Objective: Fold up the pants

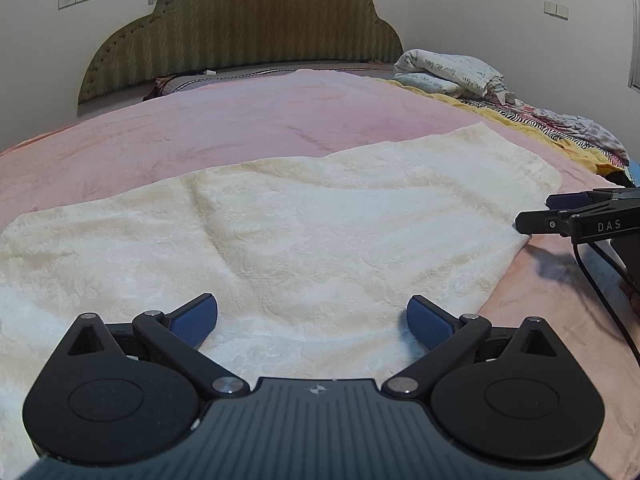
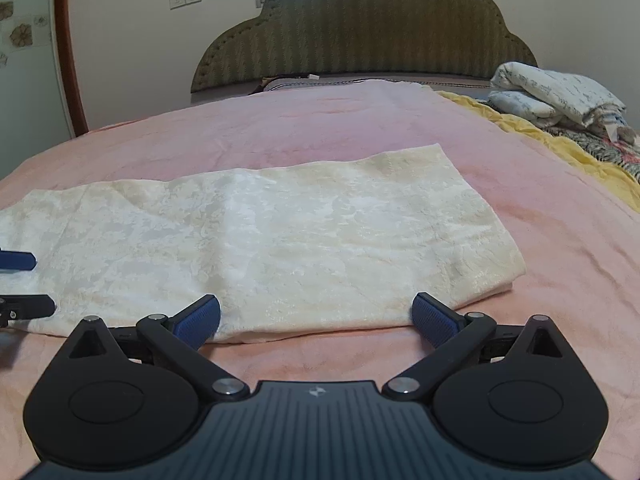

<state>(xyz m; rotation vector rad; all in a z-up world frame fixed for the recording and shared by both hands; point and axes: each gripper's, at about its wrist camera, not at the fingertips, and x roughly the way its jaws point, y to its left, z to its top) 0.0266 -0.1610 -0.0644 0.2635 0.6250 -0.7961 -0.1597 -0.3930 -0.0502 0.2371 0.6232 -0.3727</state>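
Cream, embossed pants (image 1: 304,224) lie folded in a long flat band across the pink bedspread (image 1: 224,120). My left gripper (image 1: 312,320) hovers open over the near part of the cloth, nothing between its blue pads (image 1: 196,320). In the right wrist view the same pants (image 2: 280,232) lie ahead, their near folded edge just beyond my right gripper (image 2: 316,320), which is open with the cloth edge lying between its wide-apart fingers. The right gripper (image 1: 560,216) shows at the right edge of the left wrist view, beside the pants' right end. The left gripper's fingers (image 2: 16,280) show at the far left.
A padded green headboard (image 1: 240,36) stands at the far end of the bed. Folded printed bedding (image 1: 452,72) and a yellow blanket with patterned clothes (image 1: 568,128) are piled along the right side. A black cable (image 1: 600,288) trails from the right gripper.
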